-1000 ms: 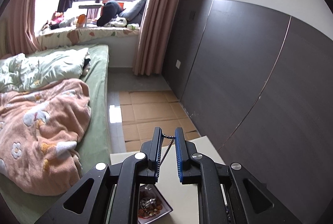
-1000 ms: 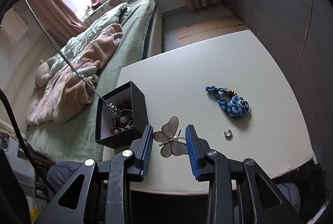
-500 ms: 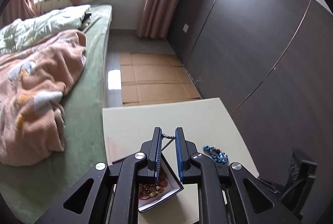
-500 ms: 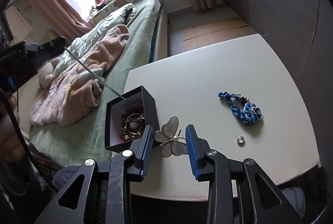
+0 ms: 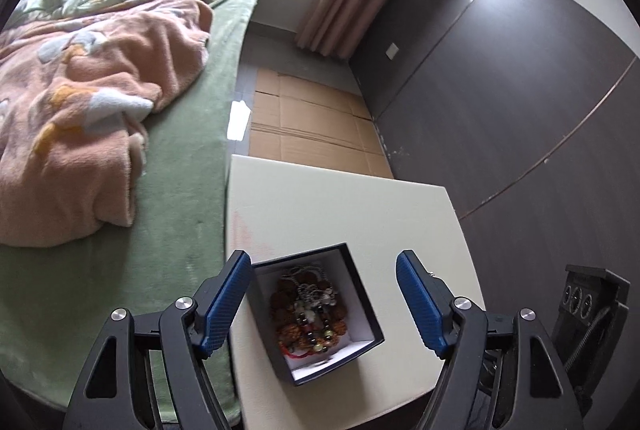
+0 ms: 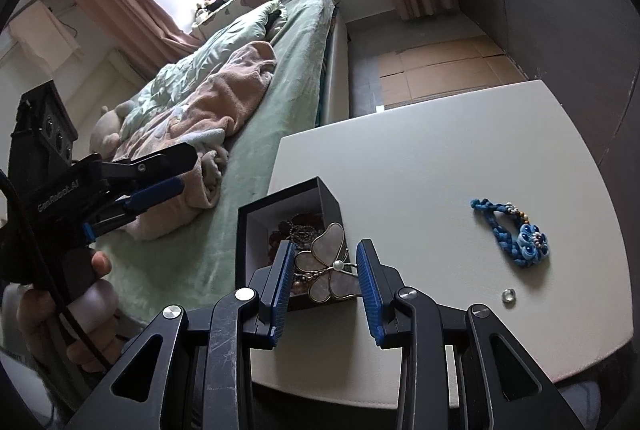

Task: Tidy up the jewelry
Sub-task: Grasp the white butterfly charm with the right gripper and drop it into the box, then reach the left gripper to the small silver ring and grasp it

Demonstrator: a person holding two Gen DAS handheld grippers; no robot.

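Observation:
A black jewelry box (image 5: 320, 314) with a white lining stands near the left edge of the white table (image 5: 340, 214). It holds beads and the silver chain (image 5: 310, 284). My left gripper (image 5: 326, 304) is open and empty above the box. It also shows in the right wrist view (image 6: 160, 174), held left of the box (image 6: 288, 214). My right gripper (image 6: 324, 280) is shut on a pearly butterfly brooch (image 6: 328, 268), held by the box's near corner. A blue braided bracelet (image 6: 516, 234) and a small ring (image 6: 508, 295) lie on the table's right part.
A bed with a green sheet (image 5: 160, 166) and a pink blanket (image 5: 80, 102) runs along the table's left side. A dark panelled wall (image 5: 520, 90) stands to the right. Cardboard (image 5: 312, 126) covers the floor beyond the table.
My left gripper has opened and let the chain drop into the box. My right gripper has moved the brooch closer to the box.

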